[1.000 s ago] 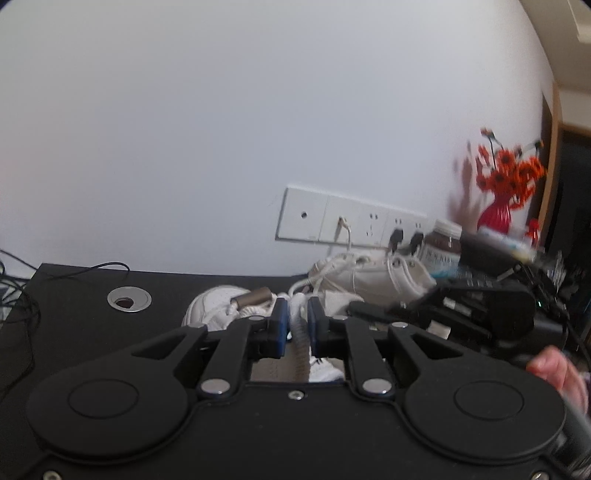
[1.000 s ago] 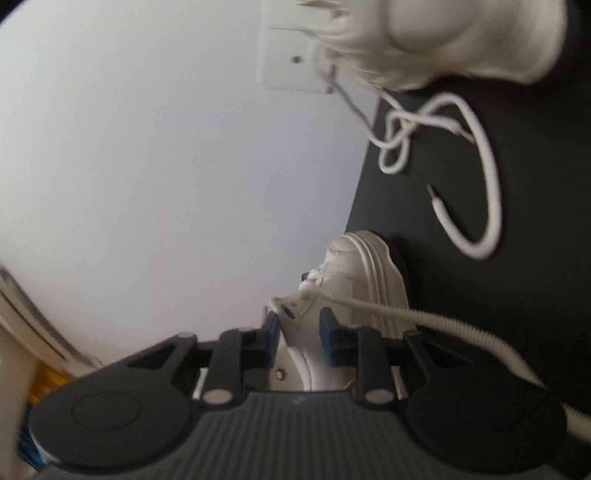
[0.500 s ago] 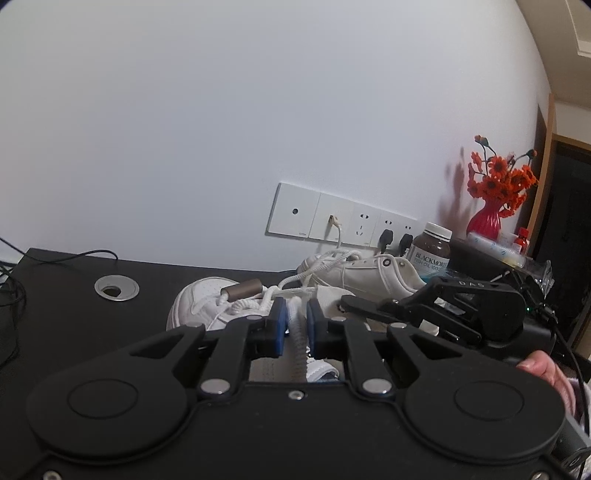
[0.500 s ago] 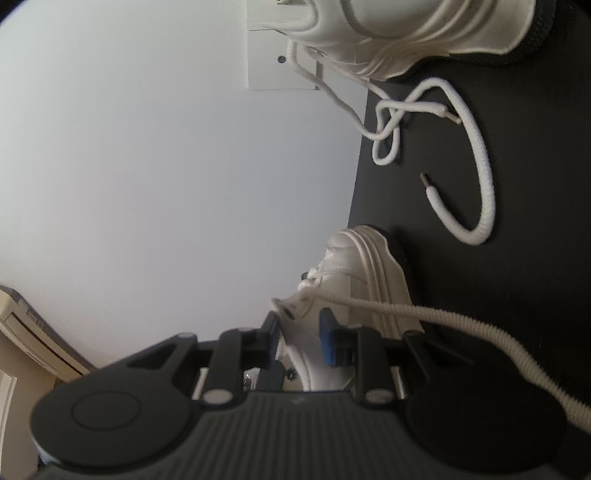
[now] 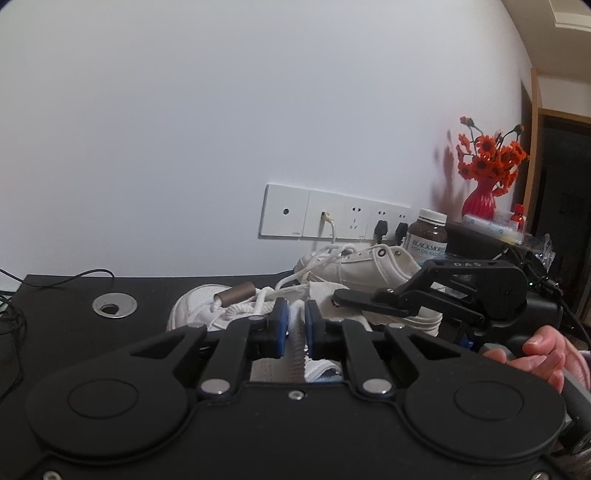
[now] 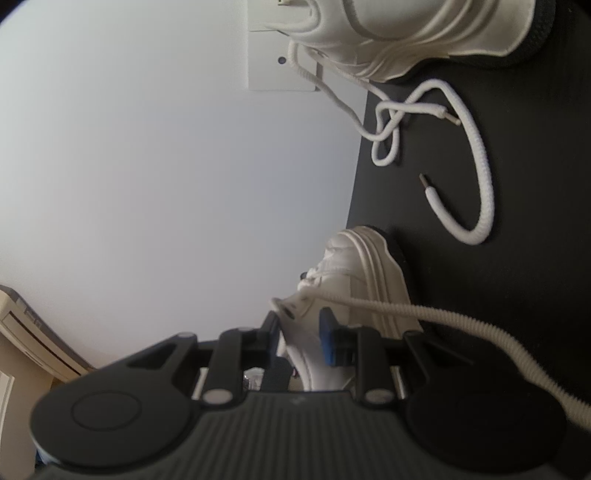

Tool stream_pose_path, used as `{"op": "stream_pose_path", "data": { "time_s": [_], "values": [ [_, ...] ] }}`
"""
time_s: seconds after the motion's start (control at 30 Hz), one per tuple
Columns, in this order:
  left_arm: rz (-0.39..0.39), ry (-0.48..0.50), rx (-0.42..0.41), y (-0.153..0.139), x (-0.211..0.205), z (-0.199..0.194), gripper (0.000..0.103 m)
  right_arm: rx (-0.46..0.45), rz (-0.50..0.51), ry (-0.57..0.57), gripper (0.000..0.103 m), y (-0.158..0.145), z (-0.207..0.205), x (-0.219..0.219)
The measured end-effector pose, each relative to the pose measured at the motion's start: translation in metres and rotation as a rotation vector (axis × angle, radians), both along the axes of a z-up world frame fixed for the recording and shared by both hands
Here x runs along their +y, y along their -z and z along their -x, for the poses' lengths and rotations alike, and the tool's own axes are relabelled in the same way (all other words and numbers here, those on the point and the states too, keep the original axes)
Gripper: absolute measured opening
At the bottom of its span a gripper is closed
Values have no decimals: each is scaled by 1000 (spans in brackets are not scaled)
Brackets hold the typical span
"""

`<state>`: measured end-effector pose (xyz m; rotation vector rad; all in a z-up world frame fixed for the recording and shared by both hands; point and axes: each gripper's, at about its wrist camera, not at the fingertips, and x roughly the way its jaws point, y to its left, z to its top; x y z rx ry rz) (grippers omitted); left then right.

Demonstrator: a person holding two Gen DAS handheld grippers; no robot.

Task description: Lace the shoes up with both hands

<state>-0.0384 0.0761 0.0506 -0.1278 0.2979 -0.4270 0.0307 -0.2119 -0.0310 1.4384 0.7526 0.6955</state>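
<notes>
- Shoes: two white sneakers on a black table. In the left wrist view, the nearer shoe lies at about 12 o'clock from the left gripper, and the farther shoe sits toward 1 o'clock, close to the wall.
- The left gripper has its blue-padded jaws drawn close on a ribbed white lace, which runs down between them.
- The right gripper is rolled sideways, so the table stands at 3 o'clock in its view. Its jaws are apart, standing on either side of the shoe collar, and do not visibly press it.
- A cream lace leaves an eyelet near that collar and runs off toward 4 o'clock, past the right finger.
- The other sneaker sits at 1 o'clock in the right wrist view, with a loose white lace curling over the table, its tip lying free.
- A hand grips the right gripper's handle at 3 o'clock in the left wrist view.
- Behind the shoes: a socket strip, a brown jar, and a red vase of orange flowers.
</notes>
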Motion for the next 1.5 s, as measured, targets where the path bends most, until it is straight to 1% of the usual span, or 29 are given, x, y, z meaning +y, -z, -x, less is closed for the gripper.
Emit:
{"op": "stream_pose_path", "data": {
  "time_s": [0.23,0.6,0.93,1.13,1.33,1.5],
  "values": [
    [-24,9,11,2,-7,-3,9,-6,5,3,23,-7,-1,4],
    [-76,-18,35,-2,-12,-3,10,-4,3,4,23,-17,-1,11],
    [10,-42,34,-4,-5,-5,9,-9,10,7,23,-28,-4,21],
    [-22,-9,73,2,-13,-12,9,-12,12,8,23,-35,-6,28],
    [31,-8,72,1,-5,-12,9,-15,16,8,23,-43,-10,36],
    [4,-14,54,3,-8,-9,9,-19,19,6,23,-48,-14,44]
  ]
}}
